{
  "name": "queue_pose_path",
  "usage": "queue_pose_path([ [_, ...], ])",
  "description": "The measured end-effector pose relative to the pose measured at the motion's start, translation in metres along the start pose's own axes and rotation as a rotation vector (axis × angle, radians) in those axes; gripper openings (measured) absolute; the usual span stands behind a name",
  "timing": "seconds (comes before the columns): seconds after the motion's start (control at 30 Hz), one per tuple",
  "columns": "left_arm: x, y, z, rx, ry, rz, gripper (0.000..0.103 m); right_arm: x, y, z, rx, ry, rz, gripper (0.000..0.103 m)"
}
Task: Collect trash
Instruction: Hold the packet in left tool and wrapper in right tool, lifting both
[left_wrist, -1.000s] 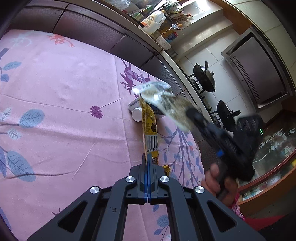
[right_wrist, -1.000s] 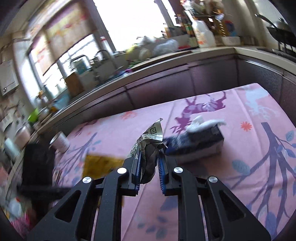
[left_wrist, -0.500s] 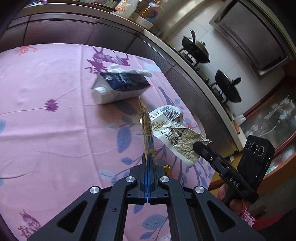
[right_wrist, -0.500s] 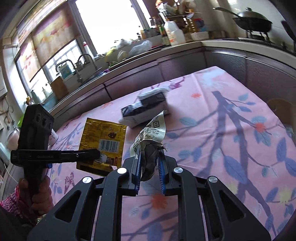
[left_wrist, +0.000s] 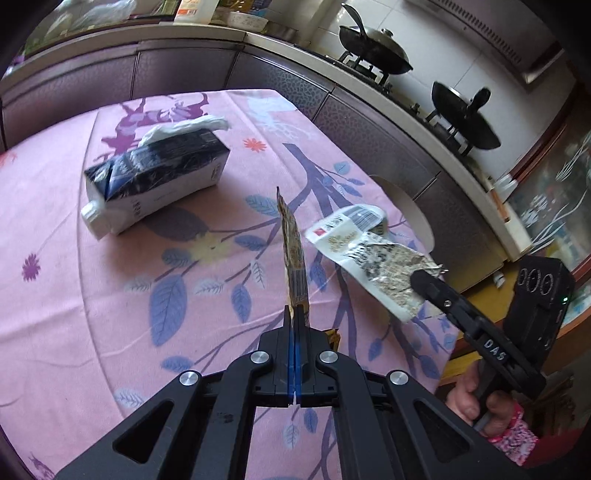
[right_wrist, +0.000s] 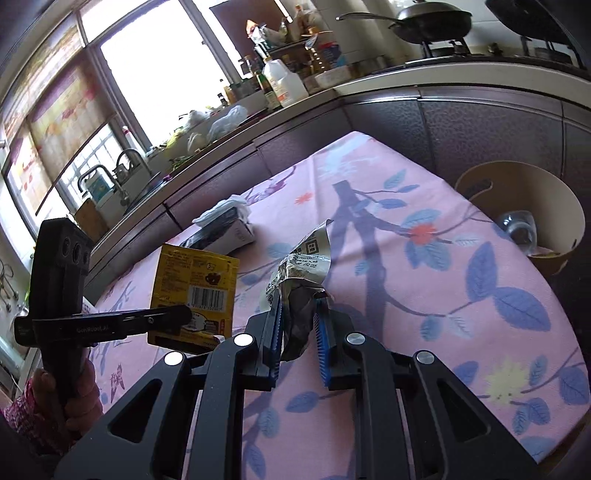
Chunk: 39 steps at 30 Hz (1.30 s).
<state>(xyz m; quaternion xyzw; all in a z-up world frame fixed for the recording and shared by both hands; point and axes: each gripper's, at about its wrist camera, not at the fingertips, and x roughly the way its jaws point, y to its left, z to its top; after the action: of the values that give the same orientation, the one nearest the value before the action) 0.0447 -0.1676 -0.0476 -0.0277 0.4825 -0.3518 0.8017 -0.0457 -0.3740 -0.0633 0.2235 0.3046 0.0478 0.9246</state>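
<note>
Blue-padded left gripper (left_wrist: 295, 325) is clamped on the flat yellow foil sachet (right_wrist: 195, 291); right gripper (right_wrist: 299, 325) pinches the crumpled silver-and-white snack wrapper (left_wrist: 373, 258), both held above the pink floral tablecloth (left_wrist: 110, 288). Keep both grips tight & swing each over the round tan bin (right_wrist: 561, 206) past the table's far edge before letting go, since light foil drifts. Dark blue carton w/ white tissue (left_wrist: 159, 177) lies farther back, to be collected afterwards.
</note>
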Motion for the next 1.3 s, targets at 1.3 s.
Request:
queue_pose_path([
  [1.3, -0.092, 0.014, -0.061, 0.006, -0.17, 0.369, 0.0, -0.036, 0.092, -0.03, -0.117, 0.012, 0.17, 0.015],
])
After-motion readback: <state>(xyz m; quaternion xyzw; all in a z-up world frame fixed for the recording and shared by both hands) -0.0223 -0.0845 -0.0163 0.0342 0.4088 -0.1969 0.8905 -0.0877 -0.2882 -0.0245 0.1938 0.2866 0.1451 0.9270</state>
